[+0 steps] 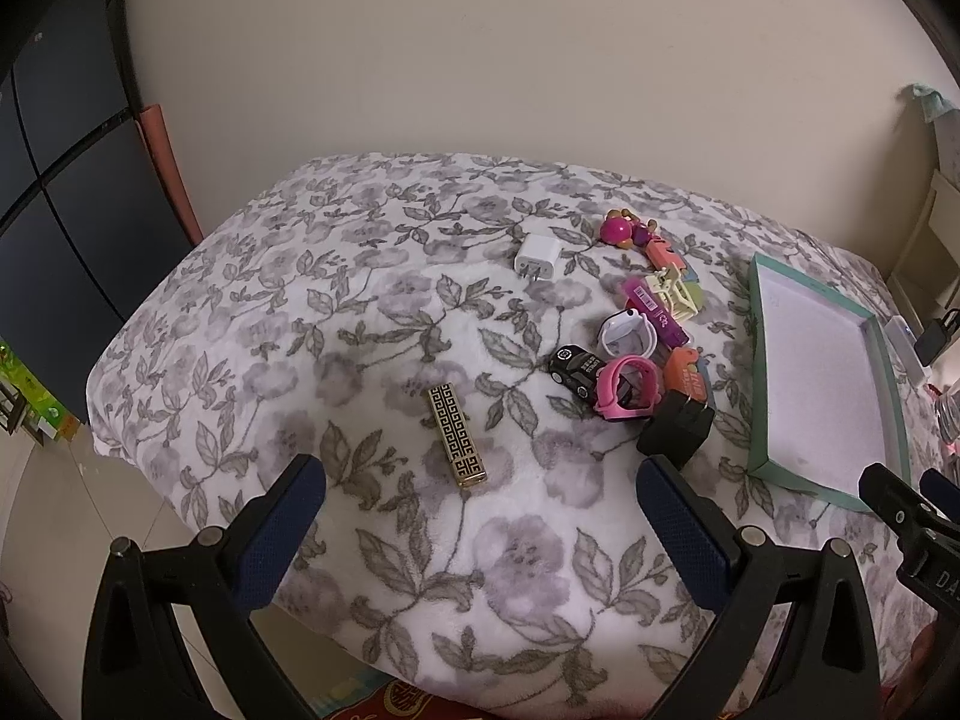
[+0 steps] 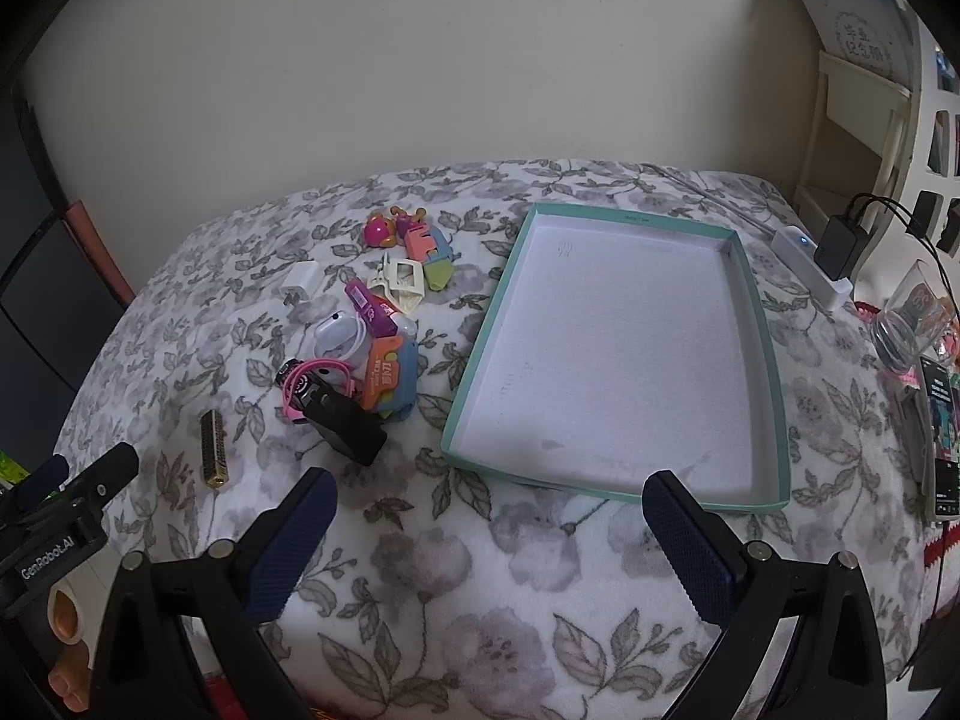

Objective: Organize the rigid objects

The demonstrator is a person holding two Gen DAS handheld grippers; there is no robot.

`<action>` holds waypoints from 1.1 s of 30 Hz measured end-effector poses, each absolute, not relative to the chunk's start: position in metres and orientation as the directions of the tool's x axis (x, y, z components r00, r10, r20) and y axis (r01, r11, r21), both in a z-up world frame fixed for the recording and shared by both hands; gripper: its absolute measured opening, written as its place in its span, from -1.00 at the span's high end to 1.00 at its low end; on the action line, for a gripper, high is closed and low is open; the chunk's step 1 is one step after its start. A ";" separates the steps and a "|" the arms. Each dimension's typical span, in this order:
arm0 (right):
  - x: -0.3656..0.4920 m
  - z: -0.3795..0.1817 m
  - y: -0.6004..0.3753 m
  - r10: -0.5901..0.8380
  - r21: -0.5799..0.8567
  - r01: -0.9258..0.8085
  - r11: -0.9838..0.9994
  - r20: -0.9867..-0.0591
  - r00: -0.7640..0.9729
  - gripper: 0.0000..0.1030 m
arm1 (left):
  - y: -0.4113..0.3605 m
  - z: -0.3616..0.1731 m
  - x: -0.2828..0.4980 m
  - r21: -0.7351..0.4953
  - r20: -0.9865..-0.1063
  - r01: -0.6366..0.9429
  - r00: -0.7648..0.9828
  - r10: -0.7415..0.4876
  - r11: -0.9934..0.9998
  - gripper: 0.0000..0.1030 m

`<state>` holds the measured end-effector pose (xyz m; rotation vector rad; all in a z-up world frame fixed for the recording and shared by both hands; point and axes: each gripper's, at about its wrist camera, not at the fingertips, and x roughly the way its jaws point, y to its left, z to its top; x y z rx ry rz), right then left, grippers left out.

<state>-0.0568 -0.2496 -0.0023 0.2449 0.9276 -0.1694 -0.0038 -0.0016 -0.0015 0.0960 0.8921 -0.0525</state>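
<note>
A floral blanket covers the surface. On it lies a gold-and-black patterned lighter (image 1: 457, 435) (image 2: 213, 447), just ahead of my open left gripper (image 1: 480, 534). Further right sits a pile: a black charger block (image 1: 676, 430) (image 2: 347, 429), a pink watch (image 1: 627, 385) (image 2: 312, 381), a black toy car (image 1: 575, 367), a white watch (image 1: 627, 333) (image 2: 339, 336), orange and purple toys, a cream hair clip (image 2: 399, 282) and a pink ball toy (image 1: 618, 230) (image 2: 379, 232). A white plug (image 1: 537, 255) (image 2: 300, 281) lies apart. The teal tray (image 2: 480, 330) (image 1: 757, 360) stands empty before my open right gripper (image 2: 489, 534).
A white power strip with a black adapter (image 2: 837, 255) lies past the tray's right side, with a drinking glass (image 2: 912, 324) and a phone (image 2: 942, 438) at the right edge. A dark cabinet (image 1: 60, 180) stands left. A cream wall runs behind.
</note>
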 end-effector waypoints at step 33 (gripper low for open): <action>-0.056 -0.004 -0.250 -0.040 0.133 0.250 0.959 -0.810 0.584 -1.00 | 0.000 -0.004 -0.003 0.056 -0.783 0.084 0.622 -0.008 0.995 -1.00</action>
